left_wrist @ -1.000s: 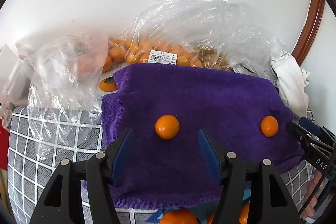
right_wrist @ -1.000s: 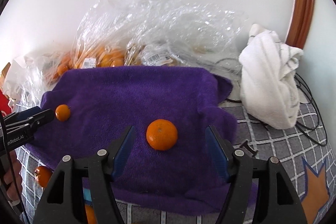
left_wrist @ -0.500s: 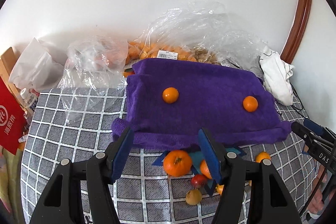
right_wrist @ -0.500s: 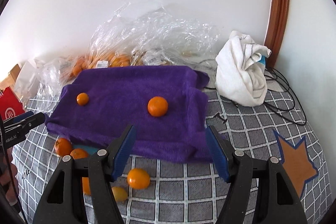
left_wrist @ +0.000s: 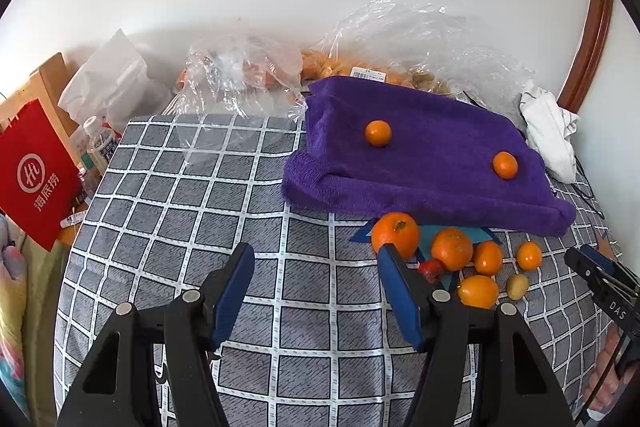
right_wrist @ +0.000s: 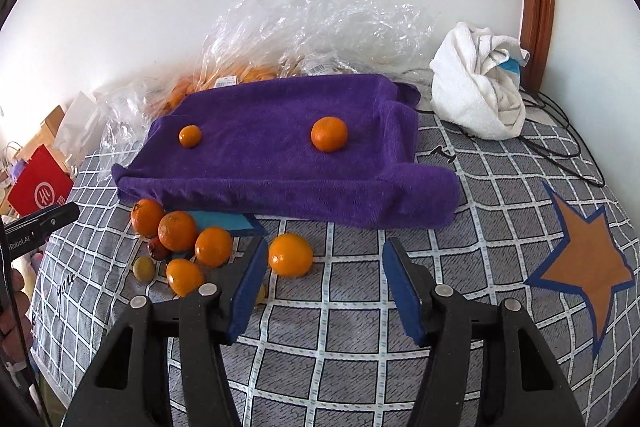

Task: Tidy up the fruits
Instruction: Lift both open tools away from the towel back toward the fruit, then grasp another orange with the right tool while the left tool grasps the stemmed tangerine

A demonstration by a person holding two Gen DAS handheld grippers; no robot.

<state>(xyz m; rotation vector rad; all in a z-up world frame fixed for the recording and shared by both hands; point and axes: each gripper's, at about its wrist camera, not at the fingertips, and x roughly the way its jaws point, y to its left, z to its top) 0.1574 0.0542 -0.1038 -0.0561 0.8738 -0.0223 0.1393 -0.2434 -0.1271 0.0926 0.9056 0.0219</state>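
Note:
A purple towel (left_wrist: 432, 163) (right_wrist: 280, 155) lies on the grey checked cloth. On it sit a small orange (left_wrist: 377, 133) (right_wrist: 189, 136) and a larger orange (left_wrist: 505, 165) (right_wrist: 329, 134). In front of the towel lies a cluster of several oranges (left_wrist: 395, 234) (right_wrist: 177, 231), with a small red fruit (left_wrist: 431, 269) and a yellowish one (left_wrist: 517, 286). One orange (right_wrist: 290, 254) lies apart, just ahead of my right gripper. My left gripper (left_wrist: 316, 291) is open and empty above the cloth. My right gripper (right_wrist: 325, 287) is open and empty.
Clear plastic bags with oranges (left_wrist: 360, 67) (right_wrist: 248, 67) lie behind the towel against the wall. A white crumpled cloth (right_wrist: 480, 91) and black cables (right_wrist: 560, 147) are at the right. A red bag (left_wrist: 36, 171) and bottles (left_wrist: 100, 147) stand off the left edge.
Both grippers have pulled back and up from the towel, leaving one orange each on it. The fruit cluster in front of the towel has come into view.

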